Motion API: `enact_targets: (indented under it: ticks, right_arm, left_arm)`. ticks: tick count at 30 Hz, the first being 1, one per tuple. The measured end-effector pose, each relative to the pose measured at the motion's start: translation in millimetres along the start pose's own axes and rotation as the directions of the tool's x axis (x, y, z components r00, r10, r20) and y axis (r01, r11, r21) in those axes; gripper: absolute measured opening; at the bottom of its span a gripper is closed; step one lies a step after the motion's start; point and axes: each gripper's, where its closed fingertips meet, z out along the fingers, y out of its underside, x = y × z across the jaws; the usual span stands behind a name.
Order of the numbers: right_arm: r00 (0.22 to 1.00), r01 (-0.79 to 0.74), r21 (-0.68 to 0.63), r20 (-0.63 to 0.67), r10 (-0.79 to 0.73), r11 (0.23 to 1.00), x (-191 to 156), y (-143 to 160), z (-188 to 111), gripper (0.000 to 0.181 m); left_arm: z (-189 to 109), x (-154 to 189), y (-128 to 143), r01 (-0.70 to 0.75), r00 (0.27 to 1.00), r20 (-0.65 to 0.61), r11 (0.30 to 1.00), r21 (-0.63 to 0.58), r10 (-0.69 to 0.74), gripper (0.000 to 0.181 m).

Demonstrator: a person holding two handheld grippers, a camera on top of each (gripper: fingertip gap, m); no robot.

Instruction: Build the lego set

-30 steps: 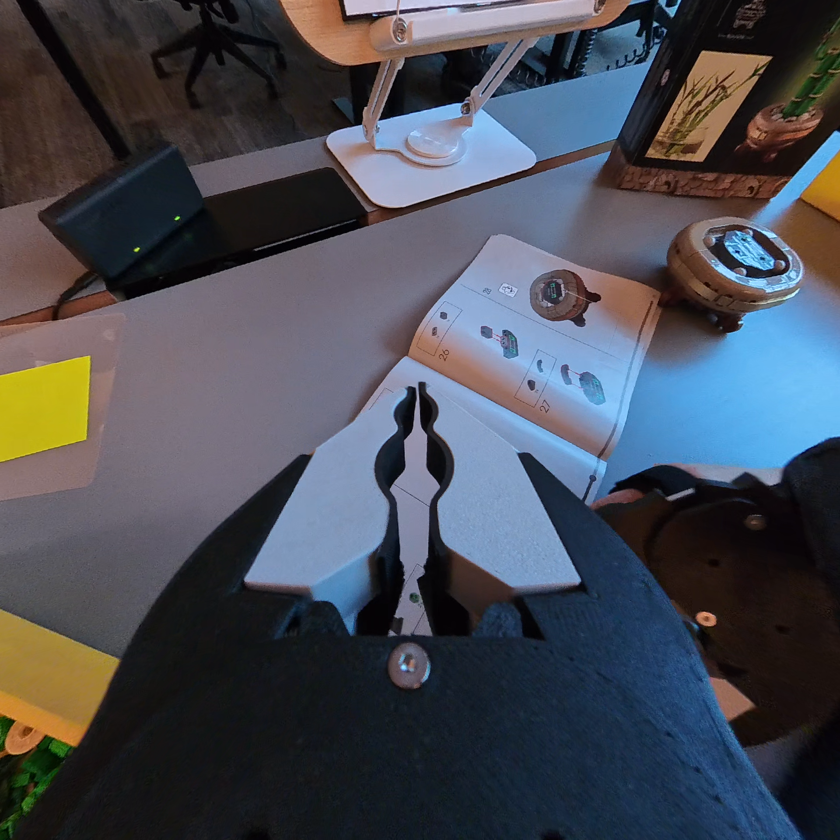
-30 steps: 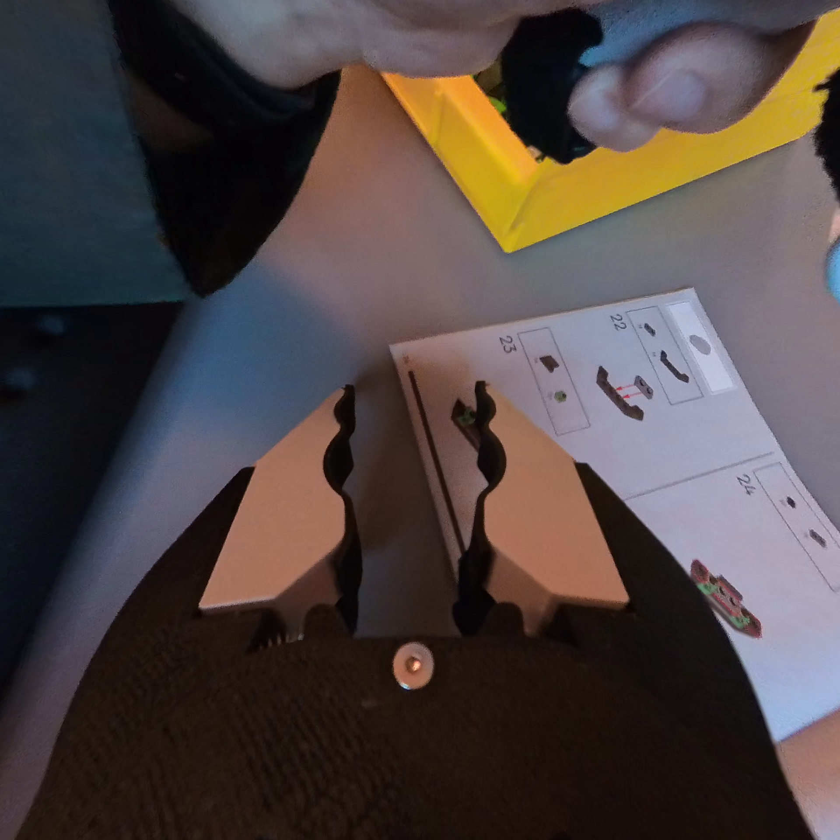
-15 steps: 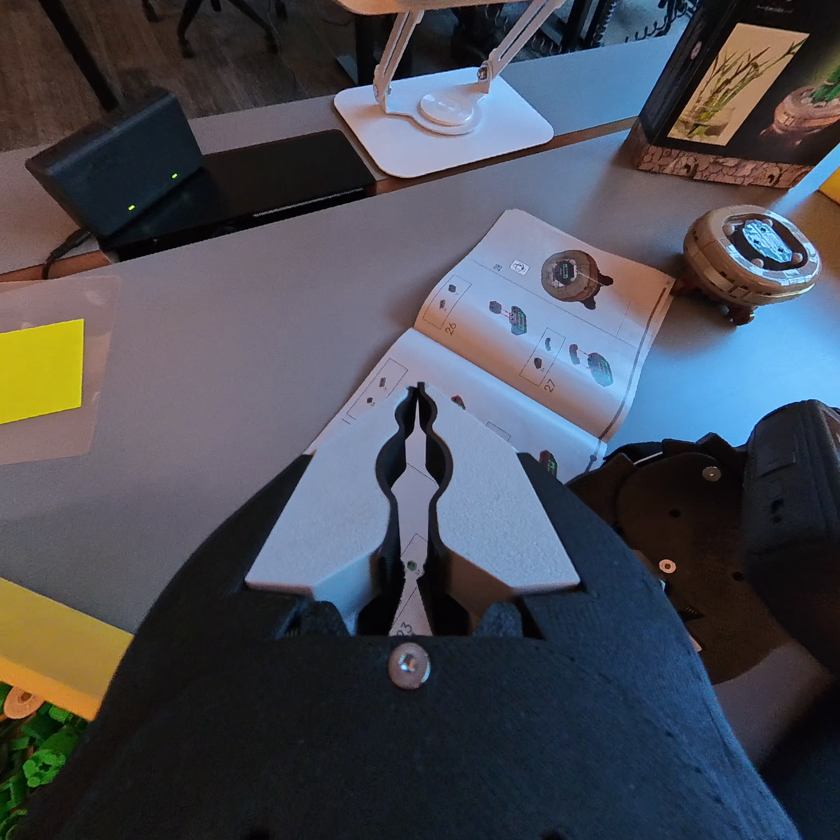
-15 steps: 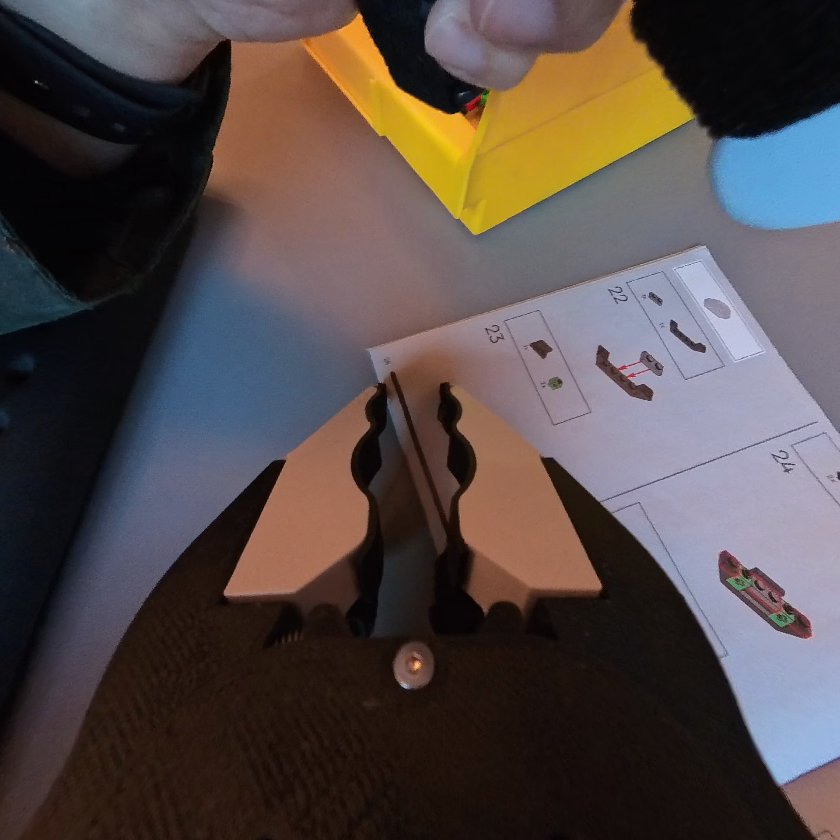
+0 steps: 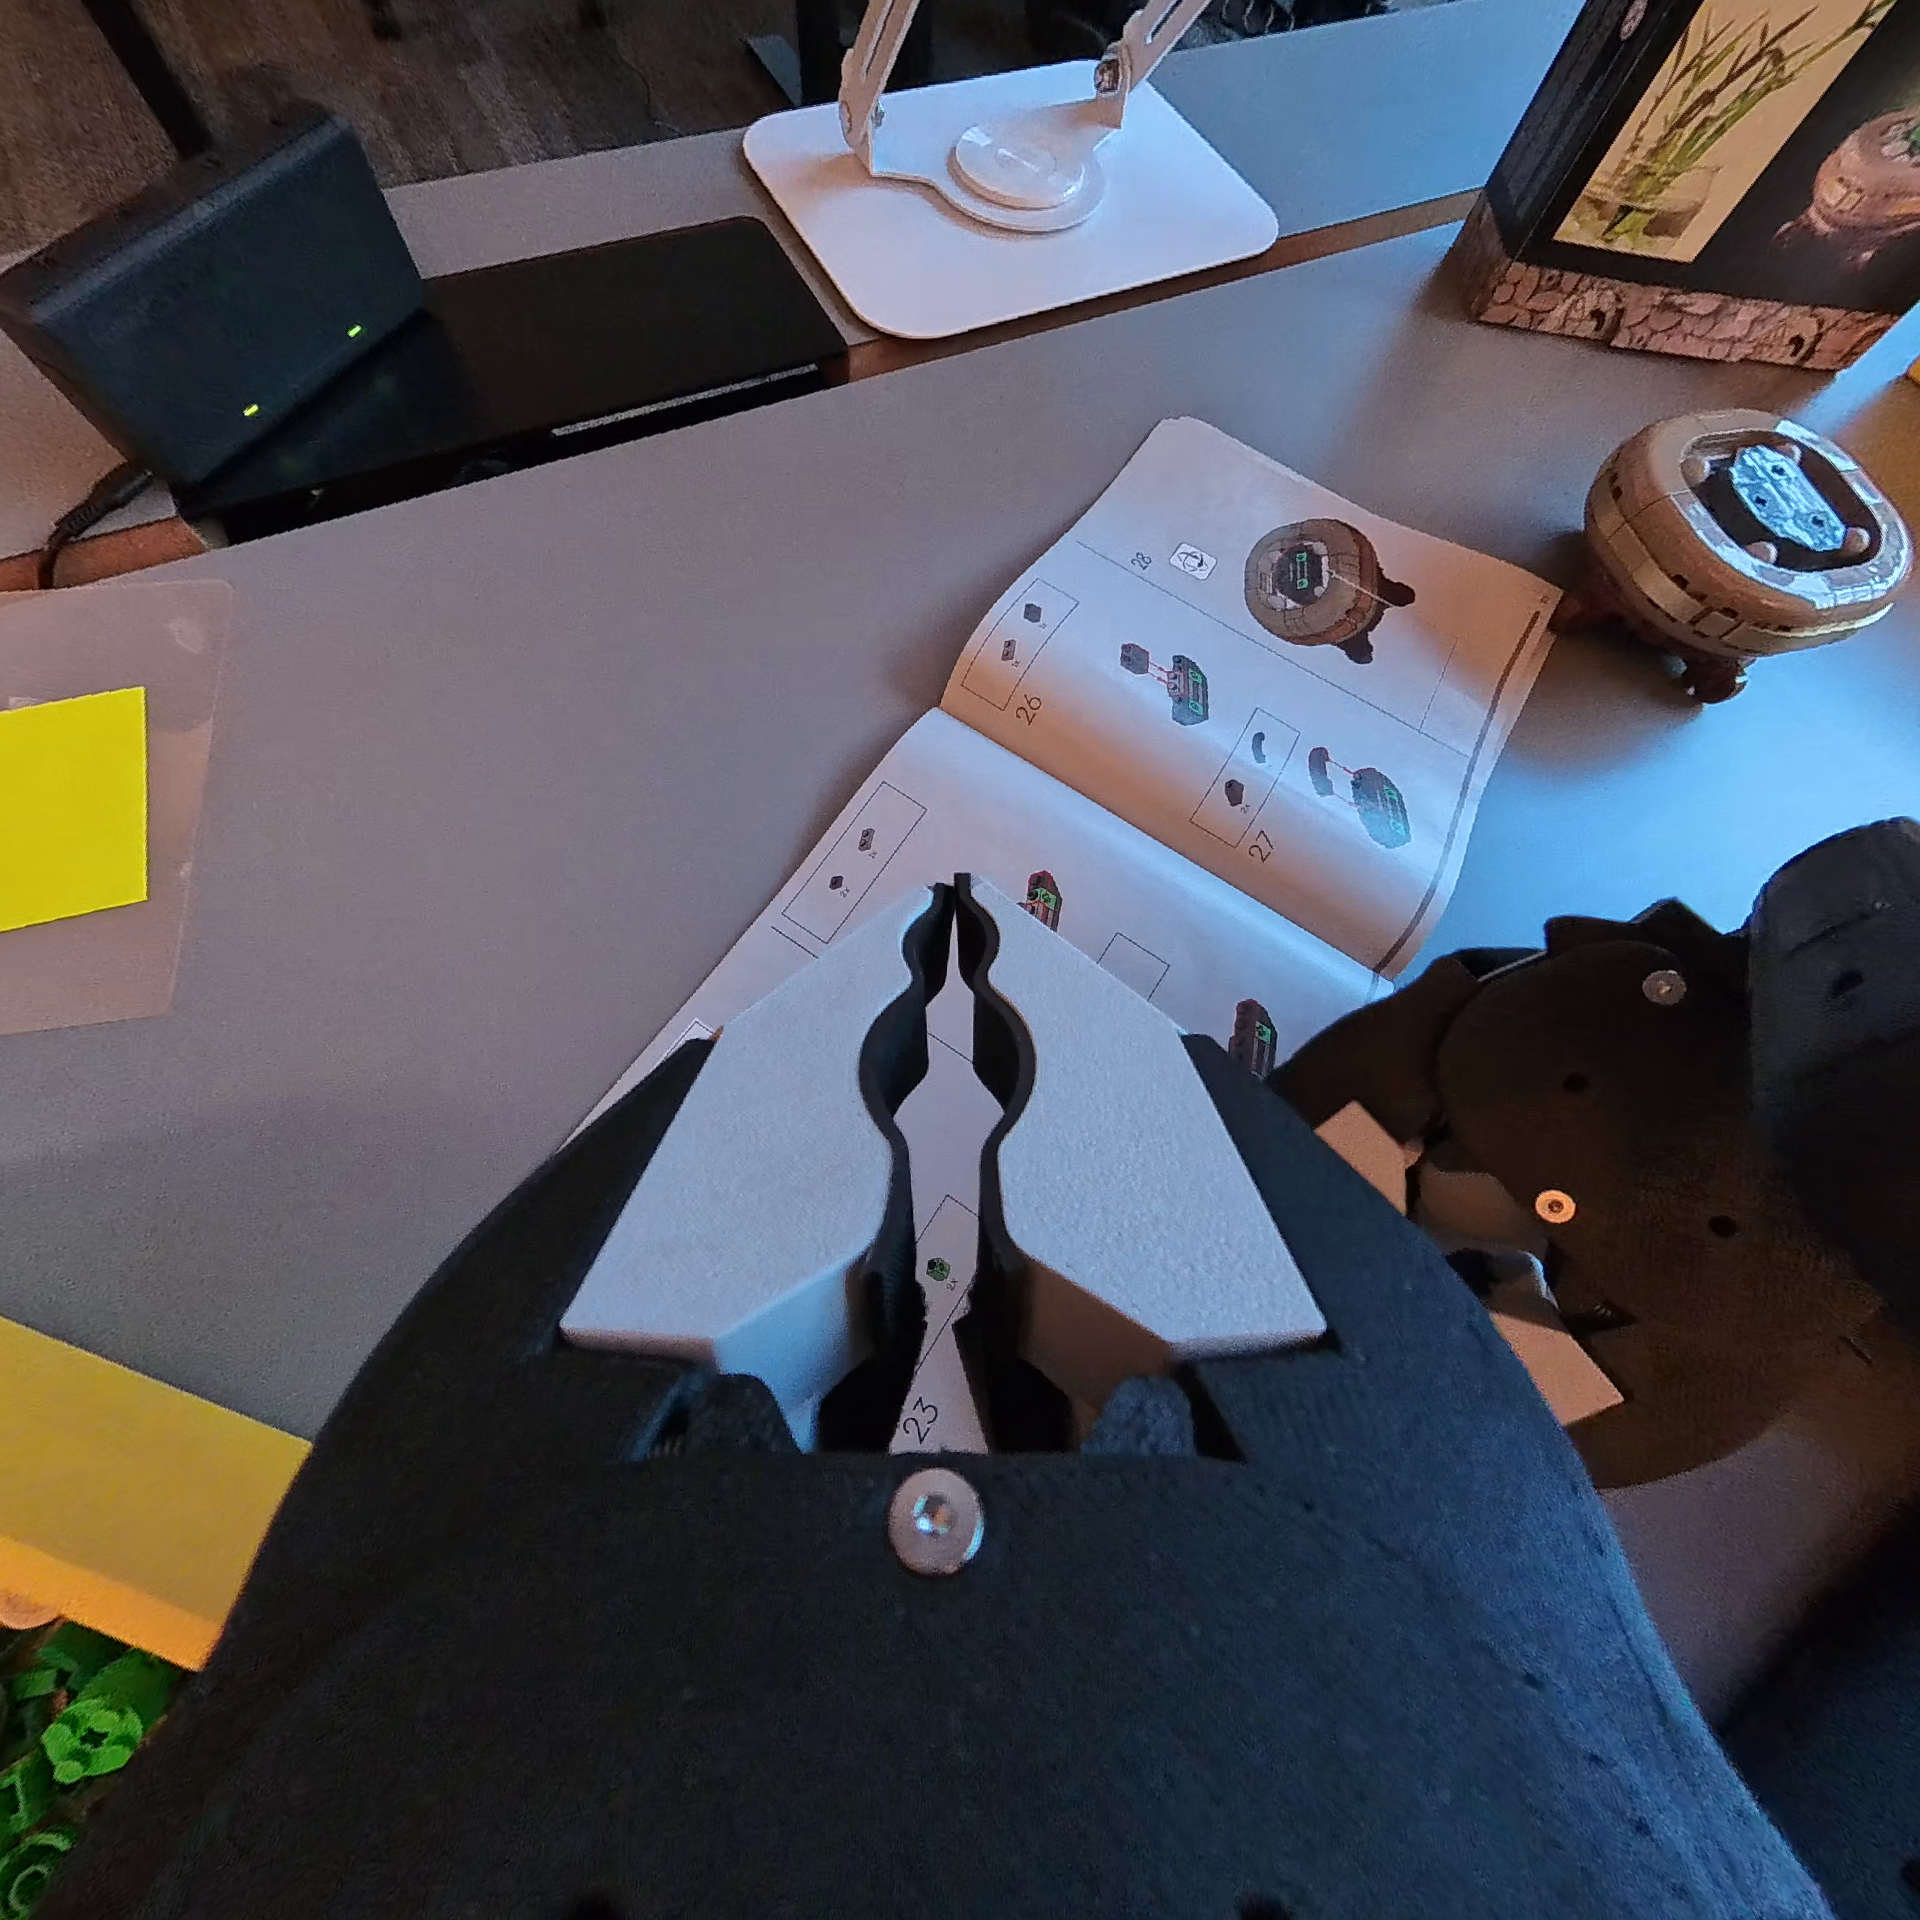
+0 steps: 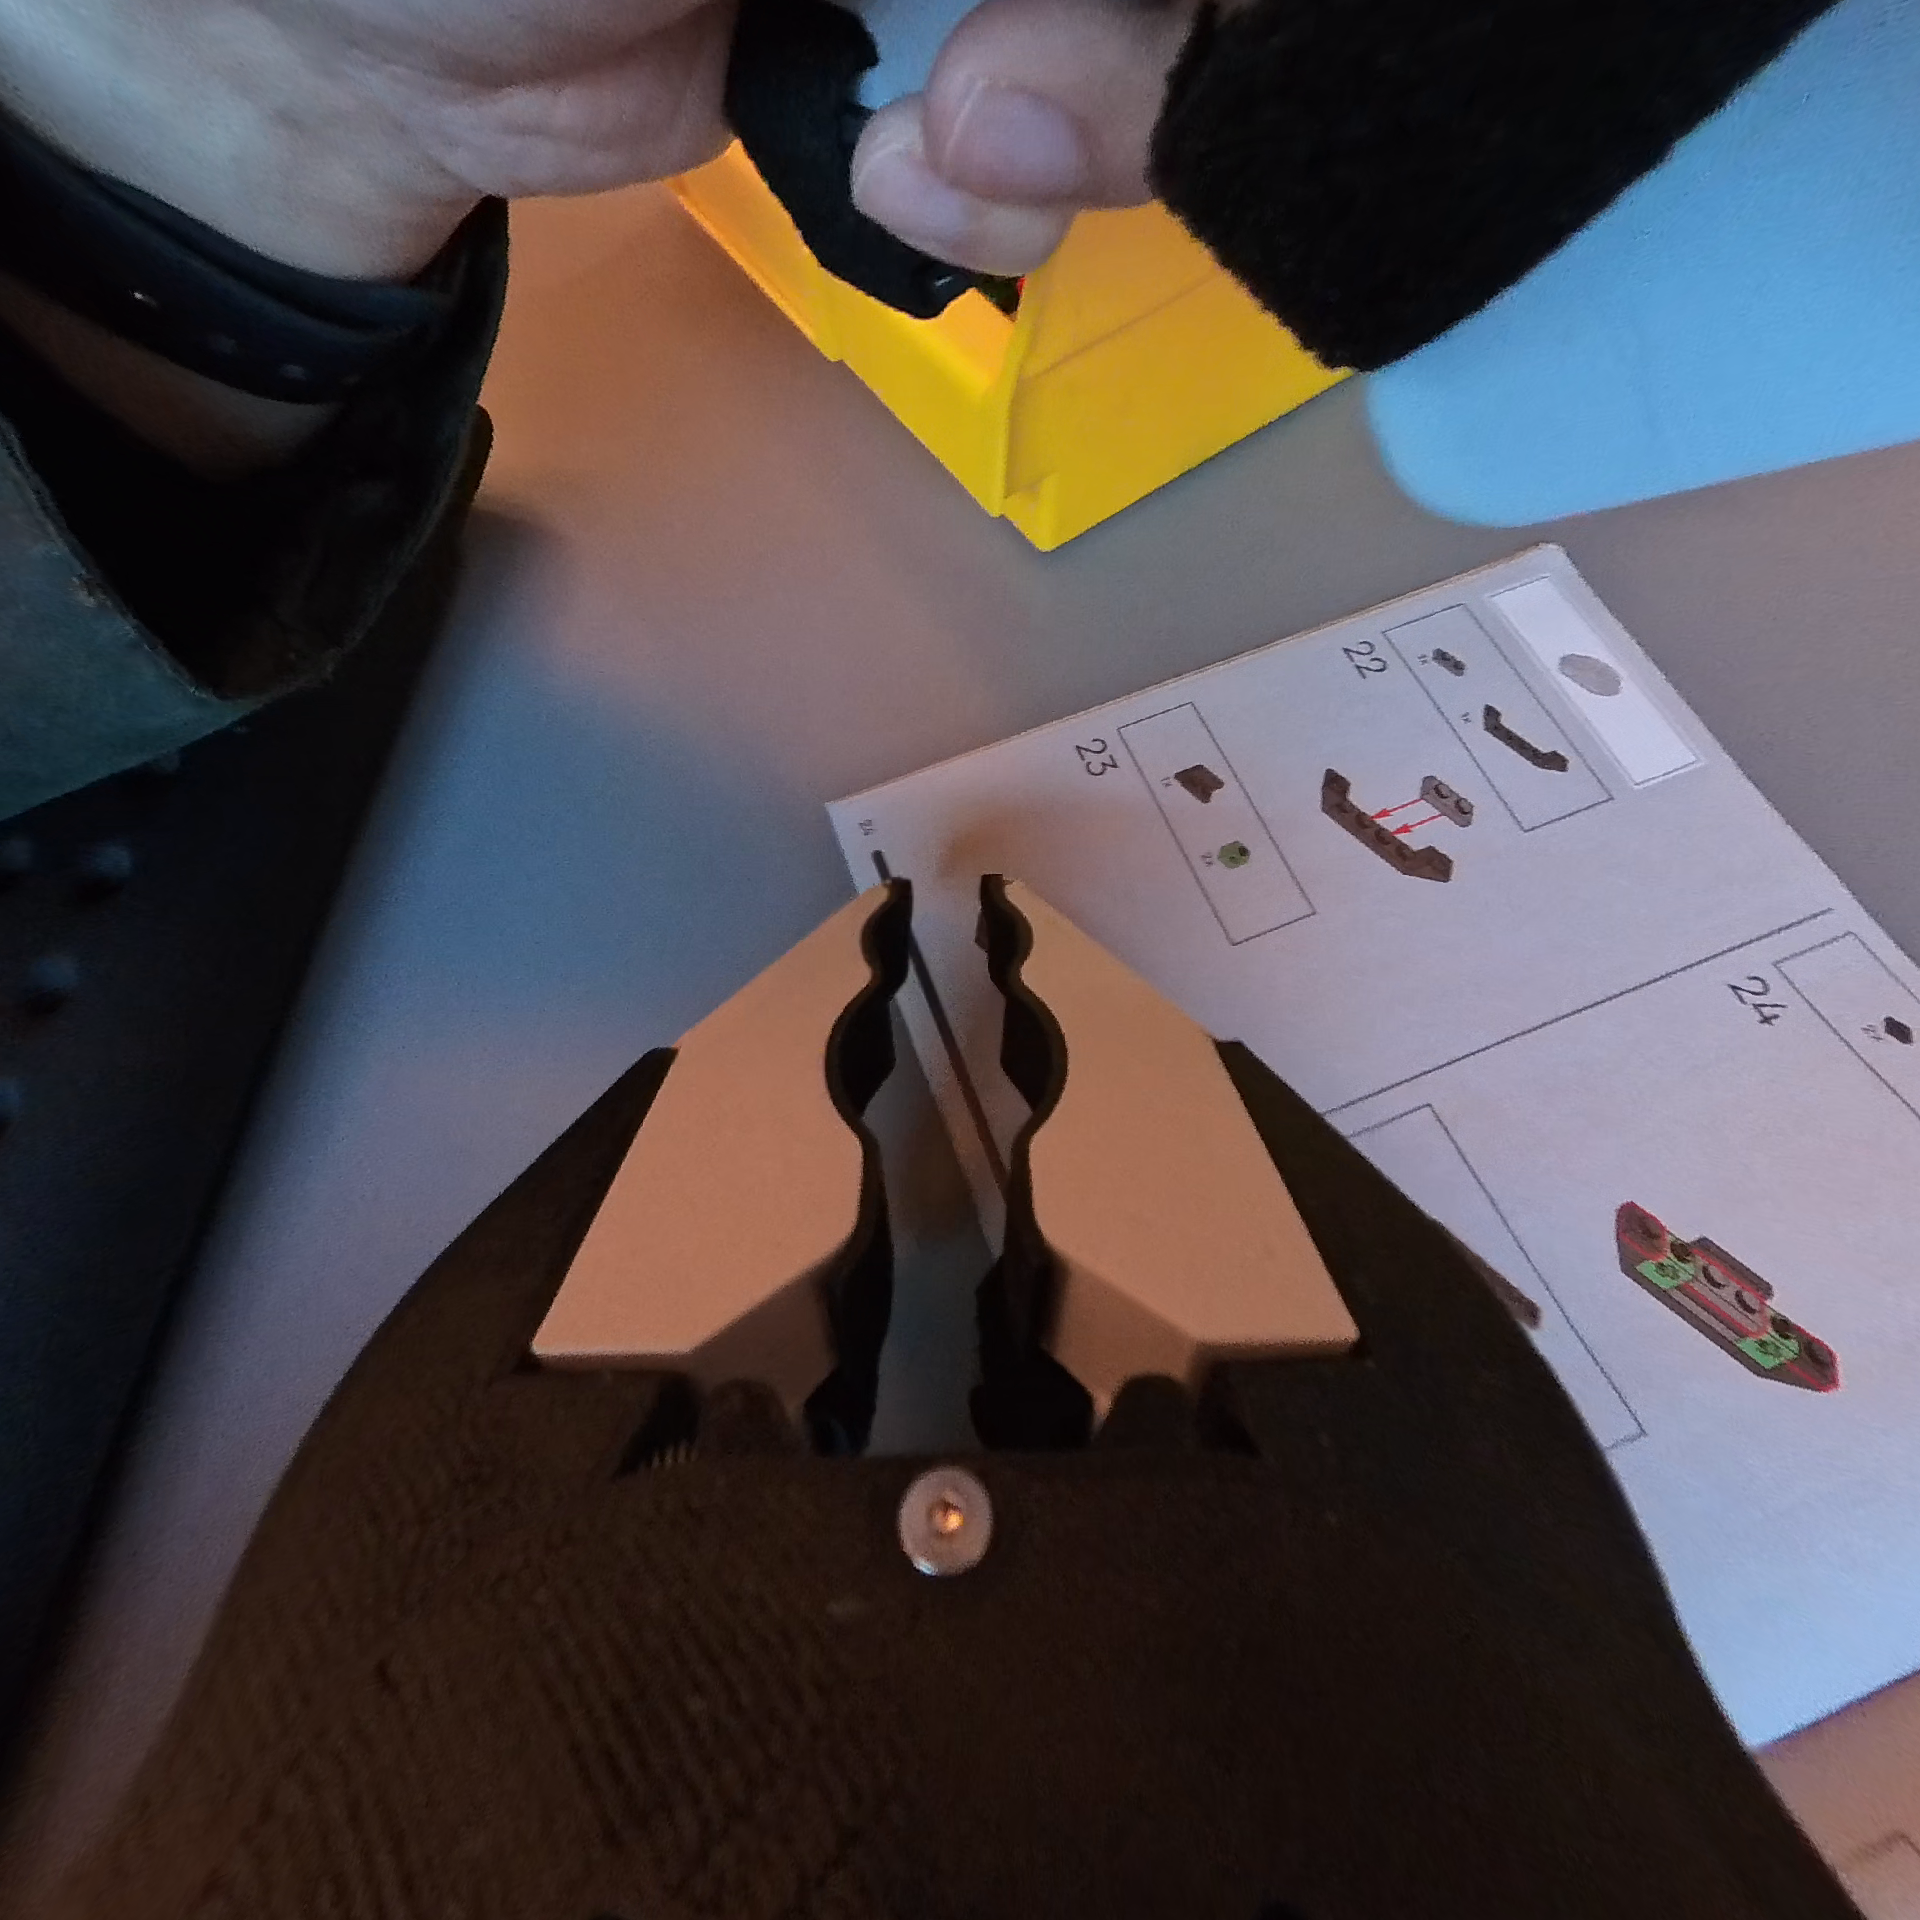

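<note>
The open instruction booklet (image 5: 1195,727) lies on the grey table. My left gripper (image 5: 954,885) is shut and empty, above the booklet's near page. My right gripper (image 6: 943,885) hovers over the booklet's corner (image 6: 1455,1039); its jaws are open by a narrow gap, with the page edge showing between them. Nothing is held. A round tan and brown Lego pot base (image 5: 1745,551) stands past the booklet's far right corner. The right gripper's black body (image 5: 1662,1195) shows at the right of the left wrist view.
A yellow tray (image 5: 104,1455) with green bricks (image 5: 62,1745) is at the near left, and shows in the right wrist view (image 6: 1091,416). The set's box (image 5: 1704,177), a white lamp base (image 5: 1008,197) and a black device (image 5: 208,301) stand behind. A hand (image 6: 520,104) holds the left gripper. My right fingertips sit around 15 cm from my left ones. Between my left fingertips and the black device (image 5: 208,301) there is roughly 35 cm.
My right gripper's jaws have narrowed from wide open to a small gap and shifted over the booklet's corner. My left gripper has drawn back slightly and stays shut.
</note>
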Motion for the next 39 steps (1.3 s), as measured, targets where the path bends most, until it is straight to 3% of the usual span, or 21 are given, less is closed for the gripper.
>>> enact_targets:
  ticks: [4,8,13,19,29,32,35,39]
  right_arm:
    - [1.0,0.004,0.01,0.01,-0.004,1.0,-1,0,-1,0.016]
    - [0.997,0.044,-0.008,-0.069,-0.045,0.999,6,-1,4,0.051]
    - [0.987,-0.023,-0.047,-0.162,0.015,0.999,20,3,8,0.07]
    - [0.977,-0.109,-0.034,-0.186,0.101,0.993,28,5,5,0.052]
    - [0.984,-0.08,-0.041,-0.164,0.073,0.996,25,6,4,0.051]
    - [0.992,0.055,-0.094,-0.108,-0.065,0.994,19,15,-17,0.075]
    - [0.965,0.186,-0.157,-0.16,-0.21,0.97,35,31,-58,0.072]
    - [0.969,0.182,-0.136,-0.146,-0.201,0.974,38,44,-92,0.061]
  left_arm:
    - [1,0,1,-0.001,1.0,-0.001,1.0,-0.009,0.001,0.0]
    - [1,1,1,-0.007,1.0,-0.001,1.0,-0.009,0.007,0.0]
    - [0,1,2,-0.01,1.0,0.003,1.0,-0.011,0.01,0.0]
    - [0,1,1,-0.007,1.0,0.004,1.0,-0.01,0.007,0.0]
    - [3,-1,5,-0.008,1.0,0.011,1.0,-0.027,0.008,0.0]
    - [2,0,5,-0.01,1.0,0.006,1.0,-0.026,0.011,0.0]
    - [2,1,5,-0.008,1.0,-0.002,1.0,-0.029,0.008,0.0]
    - [5,3,10,-0.015,1.0,-0.006,0.998,-0.054,0.015,0.0]
